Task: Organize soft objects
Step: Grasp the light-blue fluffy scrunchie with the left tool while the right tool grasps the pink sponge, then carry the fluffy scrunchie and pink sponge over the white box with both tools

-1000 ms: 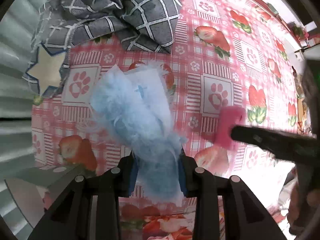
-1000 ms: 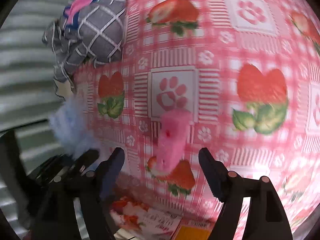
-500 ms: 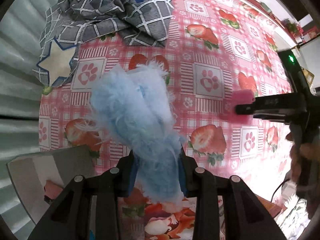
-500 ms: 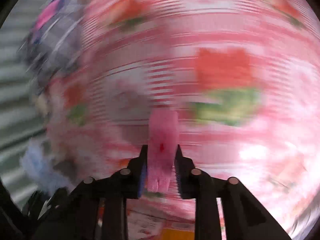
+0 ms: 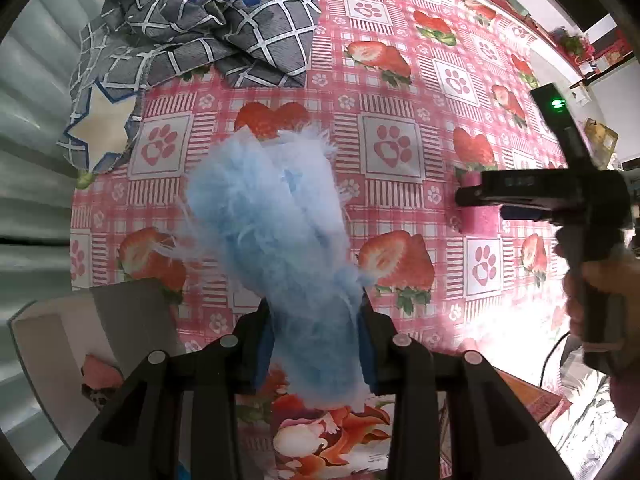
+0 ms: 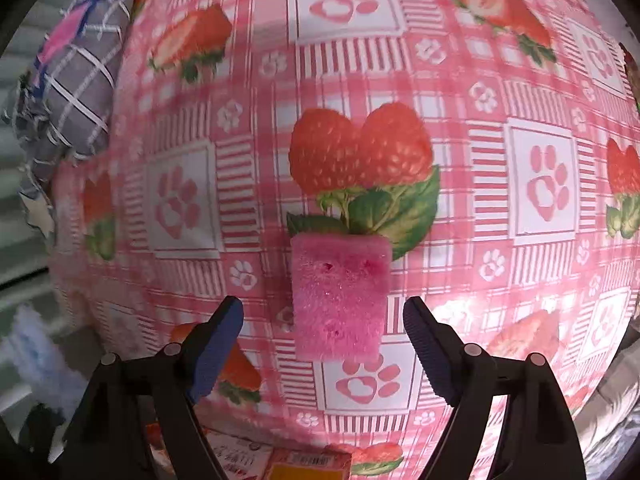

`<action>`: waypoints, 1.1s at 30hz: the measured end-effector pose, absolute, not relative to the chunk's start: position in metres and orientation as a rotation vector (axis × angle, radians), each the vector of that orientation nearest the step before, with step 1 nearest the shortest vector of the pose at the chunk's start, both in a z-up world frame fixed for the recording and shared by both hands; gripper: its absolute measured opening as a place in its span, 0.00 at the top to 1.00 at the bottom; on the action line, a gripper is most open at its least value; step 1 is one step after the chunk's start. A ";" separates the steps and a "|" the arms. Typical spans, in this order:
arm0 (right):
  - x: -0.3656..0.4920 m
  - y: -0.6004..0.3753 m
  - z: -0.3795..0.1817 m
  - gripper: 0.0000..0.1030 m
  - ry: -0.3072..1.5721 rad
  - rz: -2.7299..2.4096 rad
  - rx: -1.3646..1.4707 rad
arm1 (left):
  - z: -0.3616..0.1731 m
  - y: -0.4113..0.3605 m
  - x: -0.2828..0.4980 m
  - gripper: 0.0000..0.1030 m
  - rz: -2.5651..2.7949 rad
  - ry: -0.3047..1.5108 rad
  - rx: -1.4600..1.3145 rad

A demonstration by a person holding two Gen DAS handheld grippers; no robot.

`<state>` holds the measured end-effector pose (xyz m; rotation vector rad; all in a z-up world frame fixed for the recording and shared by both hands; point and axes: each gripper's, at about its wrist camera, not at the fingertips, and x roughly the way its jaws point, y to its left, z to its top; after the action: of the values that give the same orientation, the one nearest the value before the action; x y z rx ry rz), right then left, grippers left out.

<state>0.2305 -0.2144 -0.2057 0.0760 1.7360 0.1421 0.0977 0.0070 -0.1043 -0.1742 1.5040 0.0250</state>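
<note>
My left gripper [image 5: 316,344] is shut on a fluffy light-blue soft toy [image 5: 276,232] and holds it above the strawberry tablecloth [image 5: 392,80]. A pink sponge [image 6: 340,296] lies flat on the cloth between the open jaws of my right gripper [image 6: 324,320]. The fingers stand apart from the sponge on both sides. In the left wrist view the right gripper [image 5: 480,204] shows at the right, over the pink sponge [image 5: 478,218].
A crumpled grey checked cloth [image 5: 208,28] with a pink shape and a white star lies at the table's far left; it also shows in the right wrist view [image 6: 68,84]. A grey-white box [image 5: 80,332] sits at lower left. Printed packets [image 6: 304,460] lie at the near edge.
My right gripper closed on the pink sponge half a second ago and has now opened, leaving the sponge flat on the cloth. My left gripper has lifted, still holding the blue toy.
</note>
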 end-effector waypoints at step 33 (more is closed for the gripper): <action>0.105 -0.255 -0.035 0.54 1.494 0.359 0.336 | -0.030 -0.021 0.013 0.62 -0.111 1.351 -0.058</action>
<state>0.1047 -0.2555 -0.0348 0.3362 1.4938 0.3591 0.0128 -0.0209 -0.0297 -0.0584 1.3508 -0.1112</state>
